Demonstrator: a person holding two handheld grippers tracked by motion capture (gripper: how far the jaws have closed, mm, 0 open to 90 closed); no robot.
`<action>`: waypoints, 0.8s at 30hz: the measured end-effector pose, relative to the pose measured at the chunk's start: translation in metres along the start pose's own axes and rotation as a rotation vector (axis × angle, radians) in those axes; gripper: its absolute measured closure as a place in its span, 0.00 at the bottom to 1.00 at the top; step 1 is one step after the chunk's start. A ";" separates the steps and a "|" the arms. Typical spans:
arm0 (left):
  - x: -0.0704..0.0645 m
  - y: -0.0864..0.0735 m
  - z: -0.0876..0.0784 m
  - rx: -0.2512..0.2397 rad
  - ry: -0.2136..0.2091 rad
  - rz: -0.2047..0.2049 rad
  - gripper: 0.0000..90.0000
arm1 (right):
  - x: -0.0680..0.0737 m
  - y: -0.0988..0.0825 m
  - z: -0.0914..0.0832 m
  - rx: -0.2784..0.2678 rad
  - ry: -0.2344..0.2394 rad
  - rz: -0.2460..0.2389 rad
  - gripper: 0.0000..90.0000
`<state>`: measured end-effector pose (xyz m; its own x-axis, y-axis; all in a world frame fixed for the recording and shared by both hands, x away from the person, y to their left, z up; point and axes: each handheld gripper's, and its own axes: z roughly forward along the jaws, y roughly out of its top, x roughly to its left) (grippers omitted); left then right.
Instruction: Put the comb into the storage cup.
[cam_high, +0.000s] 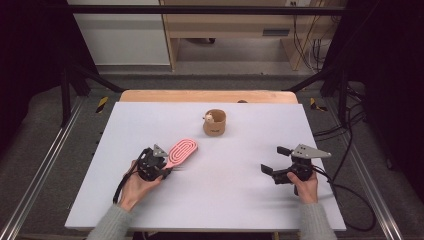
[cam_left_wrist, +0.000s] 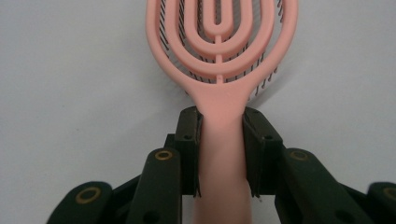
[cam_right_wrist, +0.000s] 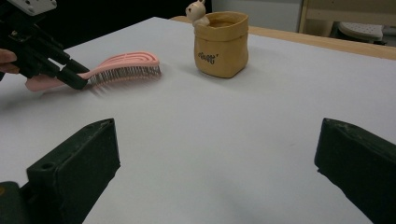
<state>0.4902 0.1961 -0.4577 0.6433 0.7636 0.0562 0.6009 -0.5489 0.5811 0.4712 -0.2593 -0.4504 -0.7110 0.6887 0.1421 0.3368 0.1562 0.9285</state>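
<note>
The left gripper (cam_left_wrist: 222, 154) holds the pink hairbrush (cam_left_wrist: 219, 56) by its handle, one black jaw pressed against each side of the handle just below the point where it widens into the oval head; the head, with its curved ribs and dark bristles, reaches out beyond the jaw tips over the white table (cam_high: 225, 185). In the high view the brush (cam_high: 181, 152) sits to the left of the tan pouch (cam_high: 215, 122) and nearer the person, the left gripper (cam_high: 165, 167) at its near end; from the side the bristles face down, and whether they touch the table or hang just above it is hard to tell. The right gripper (cam_high: 274, 160) rests well to the right of the pouch and nearer the person; its jaws stand wide apart with bare table between them. A small pale animal figure (cam_right_wrist: 198, 12) peeks over the pouch's rim.
</note>
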 end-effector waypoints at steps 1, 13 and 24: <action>0.000 0.000 0.000 -0.005 0.002 0.000 0.77 | 0.000 0.000 0.000 0.000 0.000 0.000 0.00; -0.002 0.001 -0.013 -0.065 0.018 0.006 0.77 | 0.000 0.000 0.000 -0.002 0.000 0.002 0.00; -0.001 0.001 -0.027 -0.126 0.029 -0.001 0.77 | 0.000 0.000 0.001 0.001 0.002 0.003 0.00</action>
<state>0.4771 0.2037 -0.4353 0.6272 0.7749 0.0781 0.5359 -0.5021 0.6787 0.4718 -0.2584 -0.4509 -0.7112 0.6878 0.1457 0.3398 0.1548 0.9277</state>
